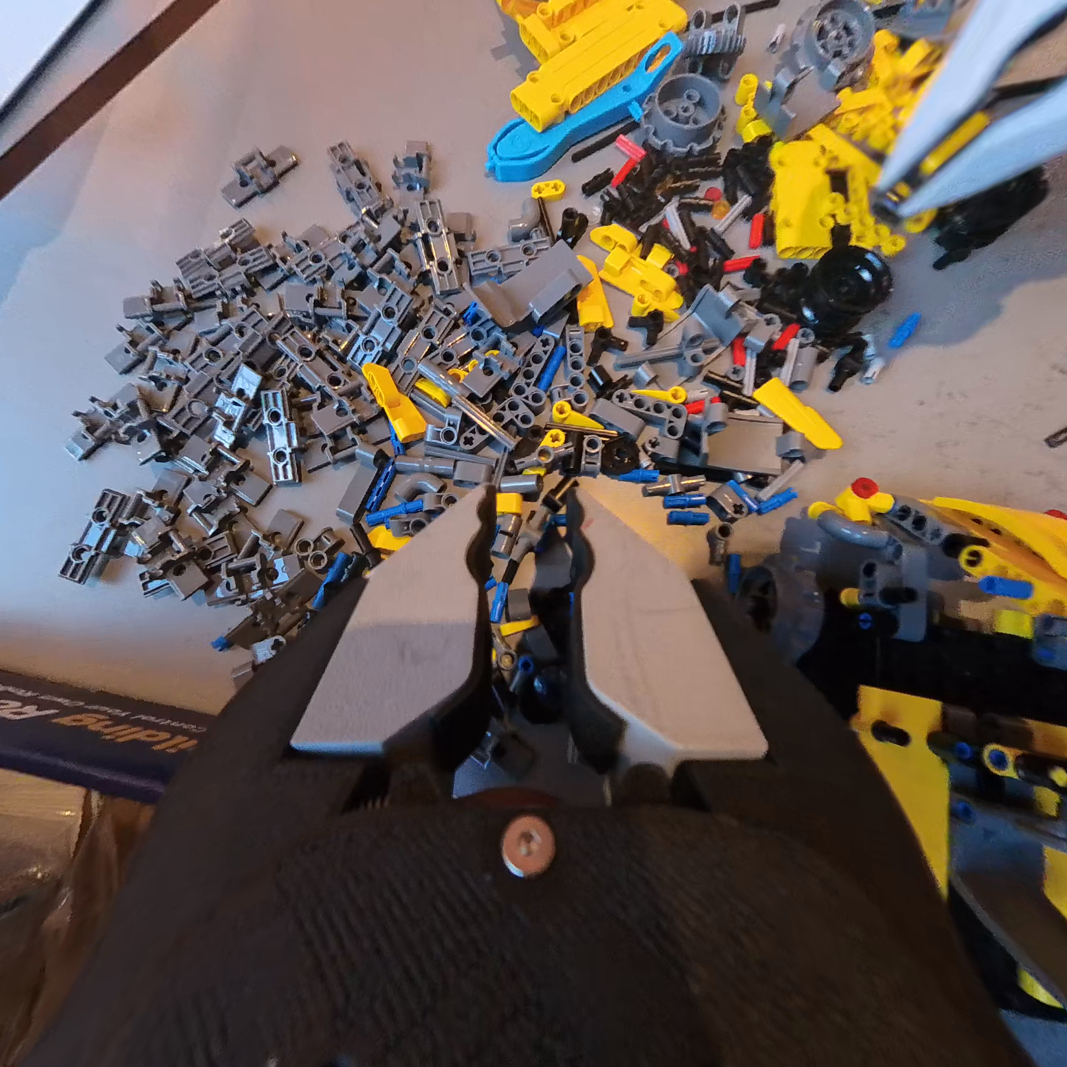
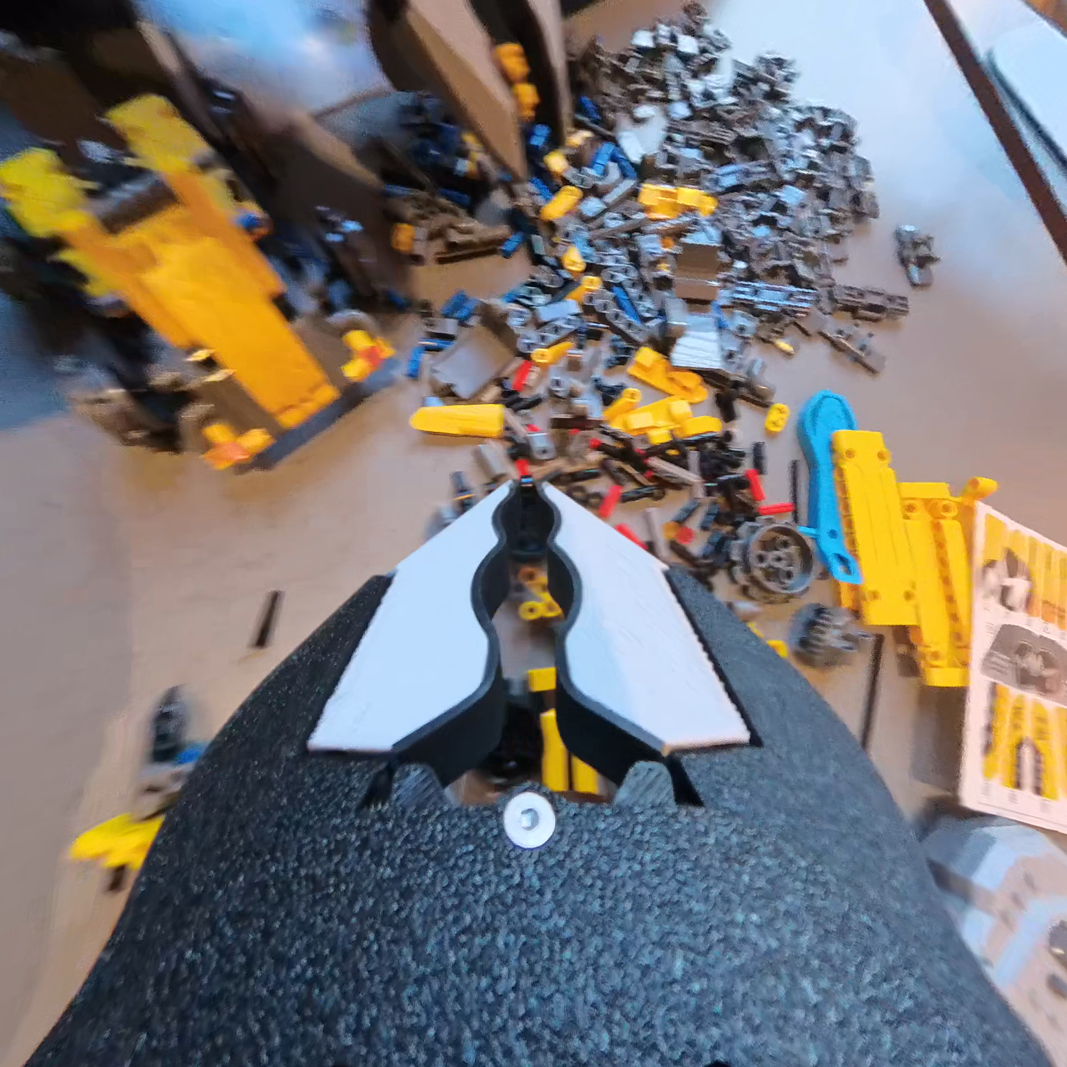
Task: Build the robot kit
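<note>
My left gripper (image 1: 530, 493) is open by a narrow gap and empty. It hovers over the near edge of a mixed heap of small grey, blue and yellow building pieces (image 1: 577, 404). A partly built yellow and grey model (image 1: 952, 577) stands just to its right. My right gripper (image 2: 528, 484) is nearly closed, and its tips pinch a small black pin (image 2: 525, 491) above a scatter of black and red pins (image 2: 681, 479). The view is blurred. The right gripper also shows in the left wrist view (image 1: 901, 202), over yellow parts at the top right.
A spread of grey track links (image 1: 231, 369) lies to the left. A blue lever tool (image 1: 577, 121), stacked yellow beams (image 1: 583, 63), a grey wheel hub (image 1: 684, 109) and a black tyre (image 1: 849, 283) lie at the back. An instruction booklet (image 2: 1022, 664) lies at the right. A dark box (image 1: 86, 733) sits at the near left. The tips of one gripper are about 15 centimeters away from the tips of the other.
</note>
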### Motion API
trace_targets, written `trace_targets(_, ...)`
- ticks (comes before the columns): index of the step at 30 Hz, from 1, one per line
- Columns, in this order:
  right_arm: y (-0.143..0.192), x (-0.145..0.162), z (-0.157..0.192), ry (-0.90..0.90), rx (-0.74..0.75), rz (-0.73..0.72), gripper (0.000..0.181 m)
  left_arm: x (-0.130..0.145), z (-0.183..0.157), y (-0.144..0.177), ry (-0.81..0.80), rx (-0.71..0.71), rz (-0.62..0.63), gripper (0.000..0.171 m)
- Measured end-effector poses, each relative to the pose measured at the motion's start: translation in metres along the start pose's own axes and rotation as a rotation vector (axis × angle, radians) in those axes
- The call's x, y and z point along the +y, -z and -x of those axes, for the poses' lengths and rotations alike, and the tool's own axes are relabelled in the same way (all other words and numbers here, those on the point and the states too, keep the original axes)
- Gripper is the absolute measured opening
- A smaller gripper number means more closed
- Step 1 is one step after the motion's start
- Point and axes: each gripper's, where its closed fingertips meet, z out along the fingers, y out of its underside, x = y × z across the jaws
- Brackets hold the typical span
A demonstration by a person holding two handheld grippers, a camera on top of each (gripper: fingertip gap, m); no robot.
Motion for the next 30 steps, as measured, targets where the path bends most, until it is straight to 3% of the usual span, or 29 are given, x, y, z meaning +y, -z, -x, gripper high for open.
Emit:
trace_targets(6, 0.019, 0.025, 0.075, 0.019, -0.127, 0.098, 0.004, -0.007, -0.011, 0.007, -0.032, 0.008, -0.023, 0.022)
trace_targets(10, 0.016, 0.043, 0.098, 0.015, -0.151, 0.194, 0.005, -0.008, -0.016, 0.007, -0.05, 0.014, -0.025, 0.022)
trace_targets(15, 0.009, 0.059, 0.102, 0.01, -0.136, 0.296, 0.013, -0.006, -0.019, 0.006, -0.061, 0.015, -0.014, 0.023)
trace_targets(25, 0.022, 0.043, 0.094, -0.027, -0.057, 0.236, 0.016, -0.009, -0.019, 0.01, -0.061, 0.014, -0.029, 0.022)
trace_targets(30, 0.005, 0.034, 0.071, -0.042, 0.036, 0.215, 0.017, -0.011, -0.017, 0.013, -0.053, 0.012, -0.041, 0.022)
